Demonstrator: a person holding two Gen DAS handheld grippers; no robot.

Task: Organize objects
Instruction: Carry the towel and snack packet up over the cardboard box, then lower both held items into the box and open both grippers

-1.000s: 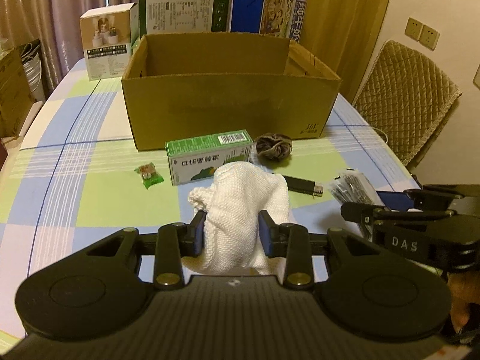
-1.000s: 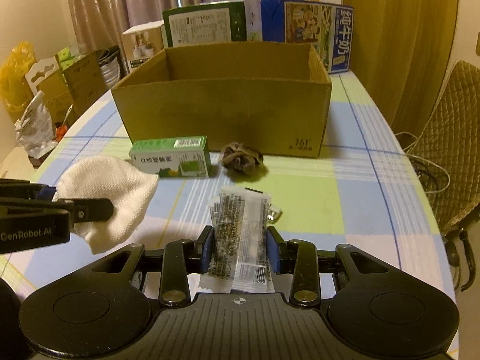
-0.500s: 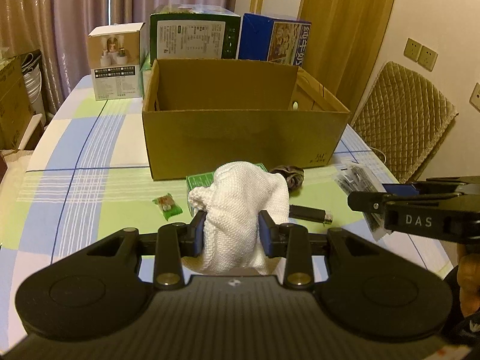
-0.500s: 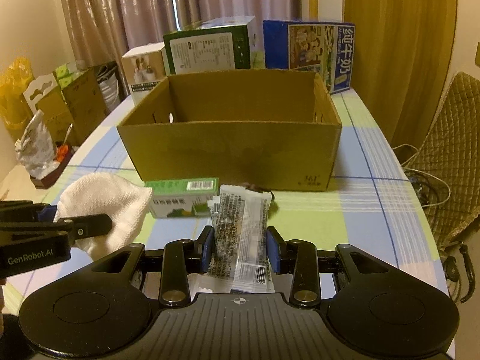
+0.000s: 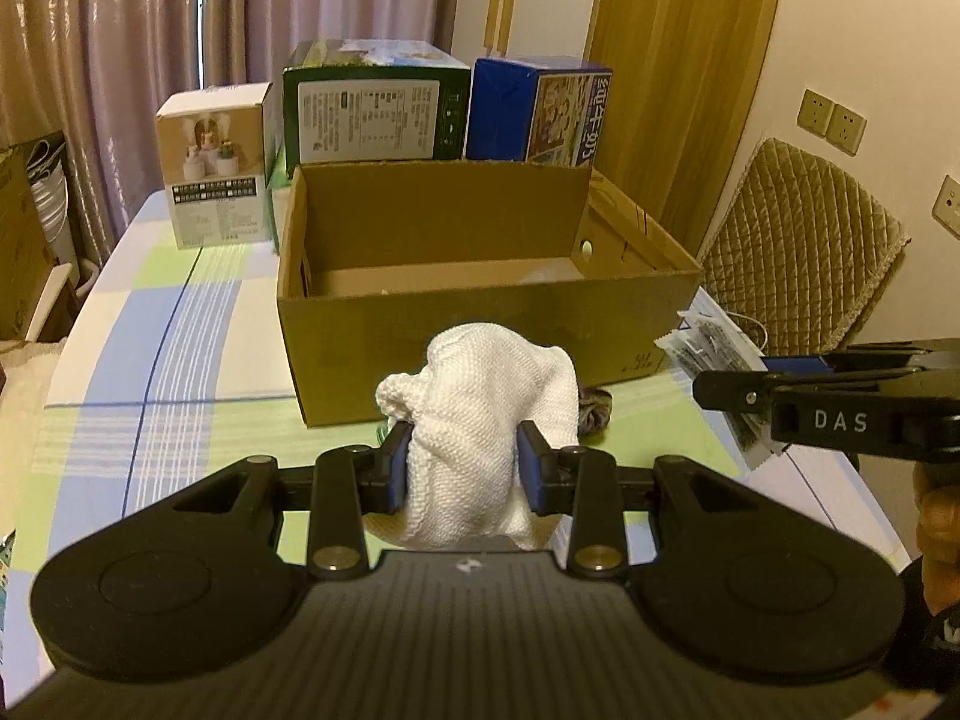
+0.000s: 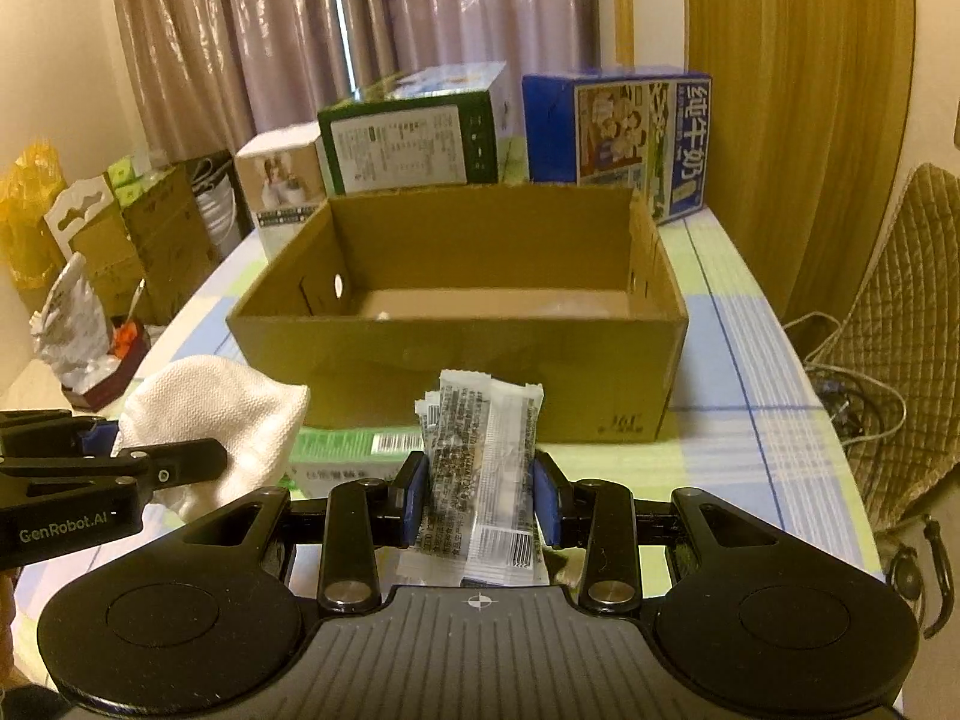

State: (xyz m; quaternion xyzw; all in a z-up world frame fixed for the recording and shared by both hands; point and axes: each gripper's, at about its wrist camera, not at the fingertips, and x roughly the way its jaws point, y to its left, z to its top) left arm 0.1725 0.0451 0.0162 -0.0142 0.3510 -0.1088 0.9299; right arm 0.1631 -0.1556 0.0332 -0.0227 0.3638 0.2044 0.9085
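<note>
The left hand-held gripper (image 5: 468, 468) was clamped on a white knitted cloth (image 5: 480, 420), bunched and soft, bulging up between the blue pads and held clear above the desk (image 5: 150, 360). Straight ahead of it, and lower, stood the open cardboard box (image 5: 480, 312), its long axis running crosswise to both grippers, its near wall just beyond the cloth. Its floor looked mostly bare. The right hand-held gripper (image 6: 480, 495) was closed on a bundle of clear printed sachets (image 6: 480, 450), standing upright between its fingers, flat and crinkly. The box (image 6: 456, 336) lay directly forward here too. Both hands seemed about equally near; each load likely needed carrying forward over the near rim before release.
</note>
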